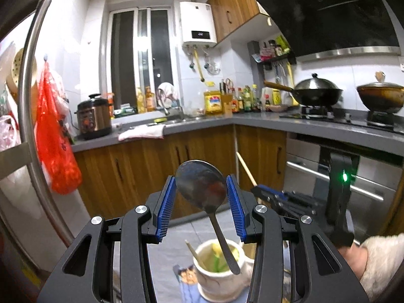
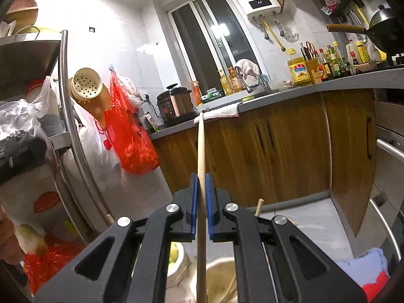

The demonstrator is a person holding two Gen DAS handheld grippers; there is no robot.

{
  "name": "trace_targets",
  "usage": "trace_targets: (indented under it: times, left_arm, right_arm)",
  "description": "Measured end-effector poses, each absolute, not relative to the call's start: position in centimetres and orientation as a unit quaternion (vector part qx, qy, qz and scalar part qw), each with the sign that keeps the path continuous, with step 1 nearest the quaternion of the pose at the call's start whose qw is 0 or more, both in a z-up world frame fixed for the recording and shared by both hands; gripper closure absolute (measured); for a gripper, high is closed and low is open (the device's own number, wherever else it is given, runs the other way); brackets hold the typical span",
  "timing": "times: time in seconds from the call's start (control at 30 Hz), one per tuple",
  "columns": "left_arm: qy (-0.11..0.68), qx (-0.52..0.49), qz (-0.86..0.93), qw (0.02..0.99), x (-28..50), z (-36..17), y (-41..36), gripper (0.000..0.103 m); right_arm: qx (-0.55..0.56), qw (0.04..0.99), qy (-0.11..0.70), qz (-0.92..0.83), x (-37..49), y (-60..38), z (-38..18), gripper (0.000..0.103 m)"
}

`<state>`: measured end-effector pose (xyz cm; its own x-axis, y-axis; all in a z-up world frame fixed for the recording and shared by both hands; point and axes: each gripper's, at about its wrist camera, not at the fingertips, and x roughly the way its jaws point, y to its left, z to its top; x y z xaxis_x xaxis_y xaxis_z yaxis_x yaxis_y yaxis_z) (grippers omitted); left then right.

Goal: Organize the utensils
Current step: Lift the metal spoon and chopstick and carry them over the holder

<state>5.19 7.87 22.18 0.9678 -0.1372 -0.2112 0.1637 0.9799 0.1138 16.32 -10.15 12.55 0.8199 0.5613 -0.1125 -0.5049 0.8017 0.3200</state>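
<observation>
In the left wrist view a metal spoon (image 1: 202,186) stands with its handle down in a white cup (image 1: 219,272), its bowl up between my left gripper's (image 1: 201,189) blue pads. The jaws stand wide apart and do not touch it. A wooden chopstick (image 1: 194,253) leans in the same cup. My right gripper (image 1: 262,193) shows to the right, holding a chopstick (image 1: 246,169). In the right wrist view my right gripper (image 2: 201,197) is shut on that long wooden chopstick (image 2: 201,156), which points up. Below it a second cream cup (image 2: 219,280) holds more chopsticks.
A grey counter (image 1: 252,121) with wooden cabinets runs across the back, carrying a rice cooker (image 1: 94,116), oil bottles, a wok (image 1: 315,93) and a pot. A steel rack (image 2: 68,126) with a red bag (image 2: 131,136) stands at the left.
</observation>
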Motion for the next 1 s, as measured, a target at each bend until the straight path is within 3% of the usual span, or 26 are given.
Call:
trace_targets:
  times: [0.57, 1.0]
  left_arm:
    - [0.140, 0.102, -0.052, 0.983, 9.5, 16.5, 7.3, 0.060]
    - [0.154, 0.102, -0.051, 0.981, 8.6, 13.8, 7.1, 0.060]
  right_arm:
    - [0.054, 0.961, 0.104, 0.251, 17.7, -6.8, 7.3, 0.097]
    - [0.008, 0.955, 0.134, 0.265, 13.7, -10.5, 6.4, 0.097]
